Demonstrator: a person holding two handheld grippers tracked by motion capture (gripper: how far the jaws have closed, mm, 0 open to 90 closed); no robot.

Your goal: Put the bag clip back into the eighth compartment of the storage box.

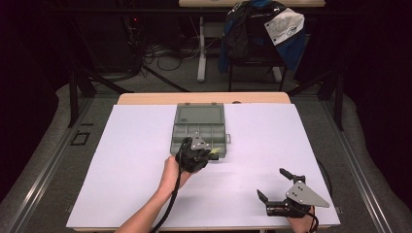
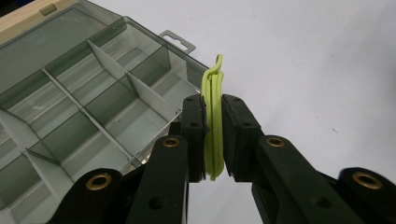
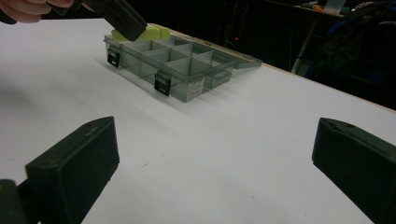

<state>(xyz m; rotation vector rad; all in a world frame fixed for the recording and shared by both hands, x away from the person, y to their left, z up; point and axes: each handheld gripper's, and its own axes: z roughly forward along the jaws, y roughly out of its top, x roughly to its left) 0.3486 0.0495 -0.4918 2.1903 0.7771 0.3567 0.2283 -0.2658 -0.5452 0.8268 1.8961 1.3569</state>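
The left hand-held gripper (image 2: 213, 135) is clenched on a thin lime-green clip (image 2: 213, 116), flat and glossy like moulded plastic, pinched edge-on between the black pads with its long axis running straight out along the jaws. Here's the relation that matters: the organiser box (image 2: 93, 107) lies just to the left of the clip in the left gripper view, its near corner almost under the jaws. From the high view, the left hand-held gripper (image 1: 210, 154) hovers at the front right corner of the box (image 1: 180, 133), so it's by far the nearer one. The box is smoky translucent plastic, lid thrown back flat, grey dividers cutting it into empty rectangular cells. Over at the near right of the white counter (image 1: 126, 160), the right hand-held gripper (image 1: 273, 183) sits released, jaws spread wide, well apart from everything. A short shift over a cell looks like the drop.
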